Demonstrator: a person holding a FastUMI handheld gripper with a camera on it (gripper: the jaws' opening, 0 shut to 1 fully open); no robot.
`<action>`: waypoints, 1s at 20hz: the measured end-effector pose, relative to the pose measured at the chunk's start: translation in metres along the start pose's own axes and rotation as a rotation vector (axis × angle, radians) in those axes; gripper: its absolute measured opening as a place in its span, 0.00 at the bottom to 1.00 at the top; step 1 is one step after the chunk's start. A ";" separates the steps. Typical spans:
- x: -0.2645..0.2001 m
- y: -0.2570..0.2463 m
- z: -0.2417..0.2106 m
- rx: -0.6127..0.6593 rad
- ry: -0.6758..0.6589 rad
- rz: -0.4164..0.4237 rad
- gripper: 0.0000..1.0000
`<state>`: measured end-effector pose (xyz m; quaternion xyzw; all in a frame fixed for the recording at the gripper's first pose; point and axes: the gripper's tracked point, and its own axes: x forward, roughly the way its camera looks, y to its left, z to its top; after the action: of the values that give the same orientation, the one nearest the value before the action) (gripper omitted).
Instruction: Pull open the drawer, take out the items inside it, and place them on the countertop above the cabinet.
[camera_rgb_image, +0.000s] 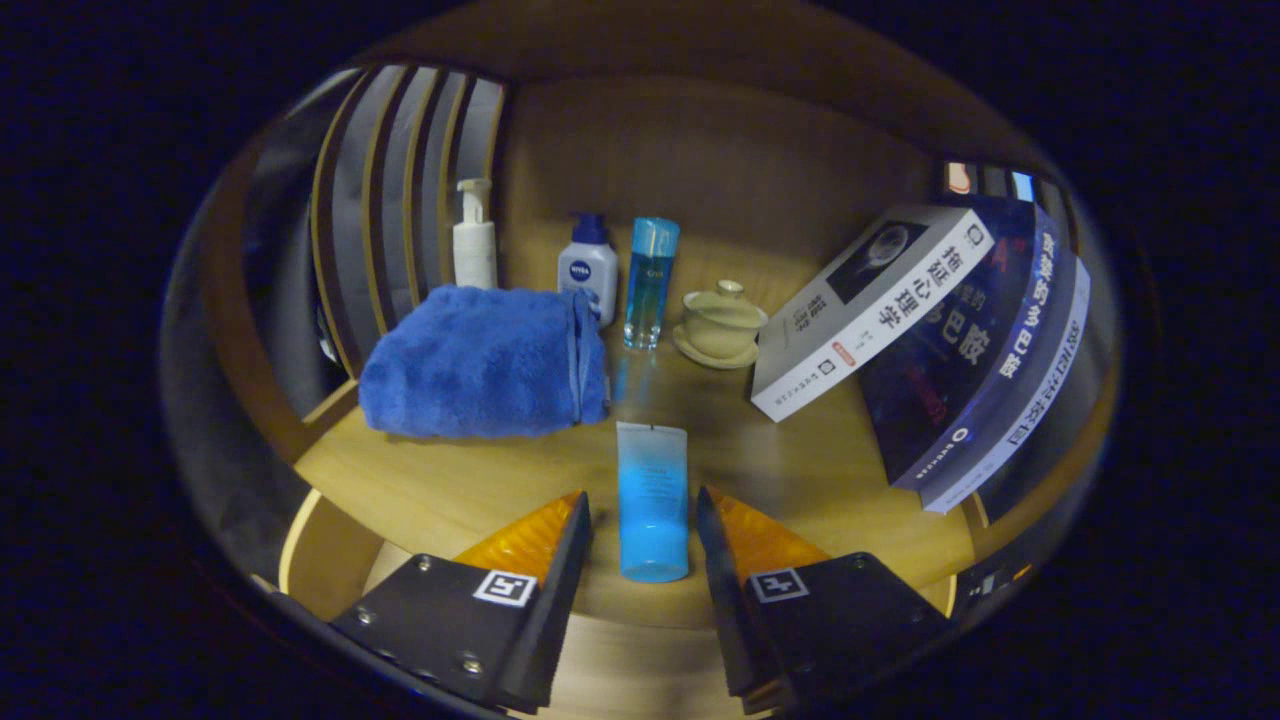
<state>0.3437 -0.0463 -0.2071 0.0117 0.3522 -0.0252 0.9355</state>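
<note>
Placement looks like the step in hand: a blue tube (652, 500) lies on the wooden countertop (430, 490) in the lower centre of the frame, pointing away from the camera, and it sits between the two fingers of the gripper (645, 520) with a visible gap on each side. The fingers stand fairly wide and press on nothing, so the tube seems to rest on the wood by its own weight. Beyond it, in the middle of the frame, a folded blue towel (485, 362) lies at the left, with a white pump bottle (474, 235), a white lotion bottle (588, 265) and a tall clear-blue bottle (650, 282) standing behind it against the back panel. A lidded cream cup on a saucer (720, 322) stands right of centre, and a row of leaning books (930, 340) fills the right side. Judging from this, the item appears delivered, and the next move calls for drawing the gripper straight back so neither finger rolls the tube, then going down to the drawer for whatever is left inside; whether anything remains there cannot be told.
</note>
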 end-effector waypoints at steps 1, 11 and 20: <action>-0.007 0.002 0.006 0.005 -0.033 0.006 0.64; -0.139 0.029 0.025 -0.053 -0.336 0.129 0.64; -0.241 0.036 -0.028 -0.027 -0.570 0.115 0.65</action>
<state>0.1463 0.0003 -0.0692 0.0116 0.0742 0.0305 0.9967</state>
